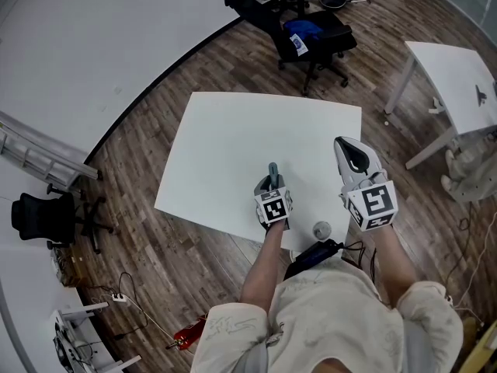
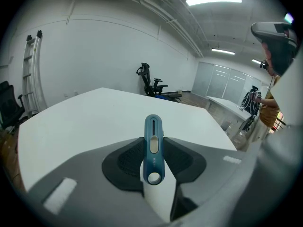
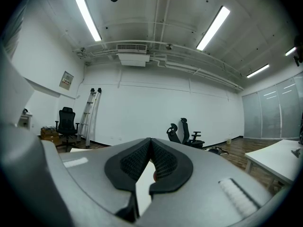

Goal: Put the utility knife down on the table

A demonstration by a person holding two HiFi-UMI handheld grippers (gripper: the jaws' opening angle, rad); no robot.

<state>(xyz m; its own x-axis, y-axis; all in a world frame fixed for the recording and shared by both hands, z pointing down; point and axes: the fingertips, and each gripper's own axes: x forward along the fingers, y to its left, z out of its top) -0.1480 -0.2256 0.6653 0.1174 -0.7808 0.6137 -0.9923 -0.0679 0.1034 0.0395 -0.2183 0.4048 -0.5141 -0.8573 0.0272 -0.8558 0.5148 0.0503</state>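
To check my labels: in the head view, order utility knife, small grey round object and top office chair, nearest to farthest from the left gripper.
1. utility knife: in the left gripper.
2. small grey round object: to its right.
3. top office chair: far behind.

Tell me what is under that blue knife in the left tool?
Only the white table shows beneath the knife. The left tool is shut on the knife, and its grey body covers the patch of table straight below, so that spot cannot be checked.
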